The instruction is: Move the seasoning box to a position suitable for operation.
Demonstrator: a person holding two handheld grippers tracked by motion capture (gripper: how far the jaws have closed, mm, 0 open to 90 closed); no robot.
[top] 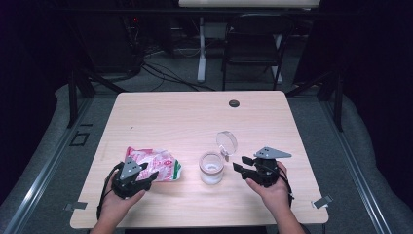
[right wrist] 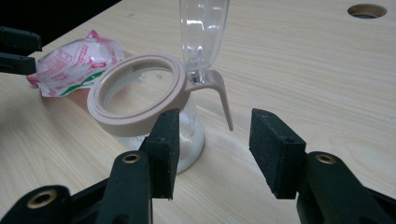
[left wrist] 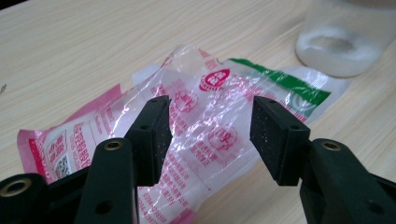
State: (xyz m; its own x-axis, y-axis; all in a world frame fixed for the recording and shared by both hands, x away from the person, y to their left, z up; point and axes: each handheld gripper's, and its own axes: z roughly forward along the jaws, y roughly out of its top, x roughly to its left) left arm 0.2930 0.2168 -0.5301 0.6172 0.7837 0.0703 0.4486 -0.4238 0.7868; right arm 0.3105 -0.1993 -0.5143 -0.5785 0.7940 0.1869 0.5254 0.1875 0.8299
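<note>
Pale wood table (top: 185,112) under everything, with a little dark round grommet hole (top: 234,103) near the far edge. My left gripper (top: 152,176) sat over the near end of a crinkly pink-and-white plastic packet (top: 156,163) with a green strip at one end; jaws were spread apart, nothing between them, and I couldn't tell if the pads actually touched the film. In the left gripper view the printing on it was too glare-washed to read, and my own jaws covered its near edge. Just right of the packet stood a clear jar (top: 212,168) with its lid (top: 227,141) flipped up on a hinge and some white stuff at the bottom, couldn't make out what. My right gripper (top: 243,164) hung just beside the jar, jaws wide too, empty. The right gripper view cut the lid off at the top.
</note>
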